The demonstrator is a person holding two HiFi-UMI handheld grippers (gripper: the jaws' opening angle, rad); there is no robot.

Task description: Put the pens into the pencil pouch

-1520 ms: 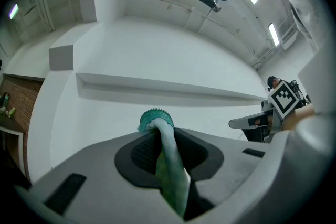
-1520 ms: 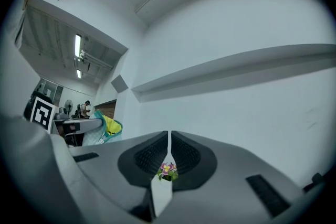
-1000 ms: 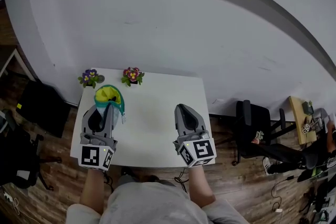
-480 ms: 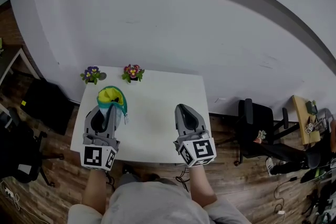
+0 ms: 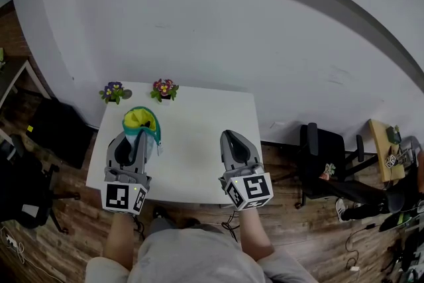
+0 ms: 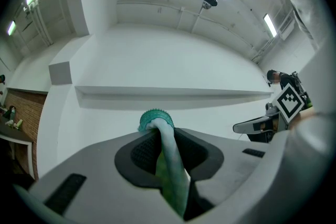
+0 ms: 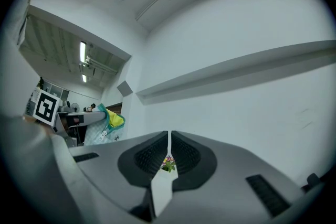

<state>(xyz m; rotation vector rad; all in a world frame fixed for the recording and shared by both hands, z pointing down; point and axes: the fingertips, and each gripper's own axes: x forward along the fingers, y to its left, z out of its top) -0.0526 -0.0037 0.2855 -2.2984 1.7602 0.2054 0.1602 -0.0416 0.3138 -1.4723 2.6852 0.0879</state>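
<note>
My left gripper (image 5: 138, 137) clamps the pencil pouch (image 5: 137, 119) rim to prop its mouth open; my right gripper (image 5: 228, 136) is clenched, empty

No legible words, brands, numbers or labels in any view, only black-and-white square pattern markers, coded blocks and not letters, on the grey cube (image 5: 122, 197) of the left gripper (image 5: 136, 136), likewise on the grey cube (image 5: 248, 190) of the right gripper (image 5: 227, 136).
</note>
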